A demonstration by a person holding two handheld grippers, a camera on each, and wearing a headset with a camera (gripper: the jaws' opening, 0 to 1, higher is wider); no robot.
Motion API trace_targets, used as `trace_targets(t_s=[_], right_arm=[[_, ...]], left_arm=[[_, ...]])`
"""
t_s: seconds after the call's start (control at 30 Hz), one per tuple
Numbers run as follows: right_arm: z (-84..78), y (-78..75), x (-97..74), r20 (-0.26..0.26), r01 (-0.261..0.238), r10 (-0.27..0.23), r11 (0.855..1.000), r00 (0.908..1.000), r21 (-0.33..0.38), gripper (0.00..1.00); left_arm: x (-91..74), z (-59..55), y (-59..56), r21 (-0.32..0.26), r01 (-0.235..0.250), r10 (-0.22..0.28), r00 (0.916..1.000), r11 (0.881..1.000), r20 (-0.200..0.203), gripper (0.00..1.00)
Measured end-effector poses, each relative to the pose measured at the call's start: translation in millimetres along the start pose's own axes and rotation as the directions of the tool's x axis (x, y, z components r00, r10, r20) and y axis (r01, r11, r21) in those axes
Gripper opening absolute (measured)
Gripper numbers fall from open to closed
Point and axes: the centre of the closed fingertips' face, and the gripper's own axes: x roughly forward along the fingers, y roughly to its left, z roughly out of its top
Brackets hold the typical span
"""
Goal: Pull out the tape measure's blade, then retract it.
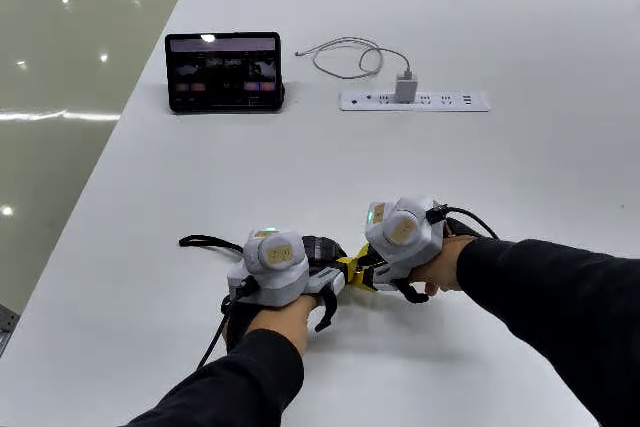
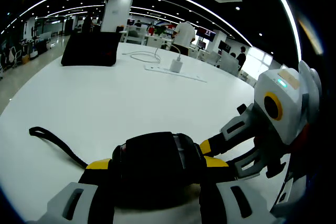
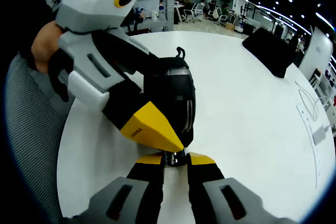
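The black tape measure (image 1: pixel 320 250) lies on the white table (image 1: pixel 500 167), its wrist strap (image 1: pixel 205 242) trailing left. My left gripper (image 1: pixel 328 269) is shut on the case, which bulges between its yellow-tipped fingers (image 2: pixel 100 164) in the left gripper view. The right gripper (image 1: pixel 358 273) reaches in from the right and meets the case's front. Seen from the right gripper view, the right gripper (image 3: pixel 175 159) is shut on the blade's metal end hook (image 3: pixel 173 156), right against the tape measure (image 3: pixel 170 95). Almost no blade shows outside the case.
A dark tablet (image 1: pixel 223 70) stands propped at the back left. A white power strip (image 1: pixel 415 100) with a charger and a looped white cable (image 1: pixel 350 55) lies behind the work. The table's left edge (image 1: pixel 110 147) drops to a glossy floor.
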Motion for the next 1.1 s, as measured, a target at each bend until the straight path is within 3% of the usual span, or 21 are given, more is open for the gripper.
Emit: trace_targets(t_s=[0.07,0.17,0.43,1.1], right_arm=[[-4.2,-0.9,-0.5,-0.009,0.001,0.000,0.998,1.0000,0.066,0.12],[-5.1,-0.8,-1.5,-0.008,-0.001,0.002,0.997,1.0000,0.082,0.12],[1.6,0.7,3.3,0.001,-0.009,0.009,0.998,1.0000,0.068,0.11],[0.7,1.6,1.6,-0.005,-0.006,0.006,0.995,1.0000,0.104,0.11]], left_arm=[[-0.1,0.2,0.0,0.000,0.000,0.000,1.0000,1.000,0.001,0.61],[-0.1,0.2,0.0,-0.002,0.000,0.000,1.0000,1.000,0.003,0.61],[0.1,0.1,0.5,-0.006,0.002,-0.002,1.0000,1.000,0.001,0.61],[-0.1,0.3,-0.3,-0.002,-0.003,0.003,1.0000,1.000,0.001,0.61]])
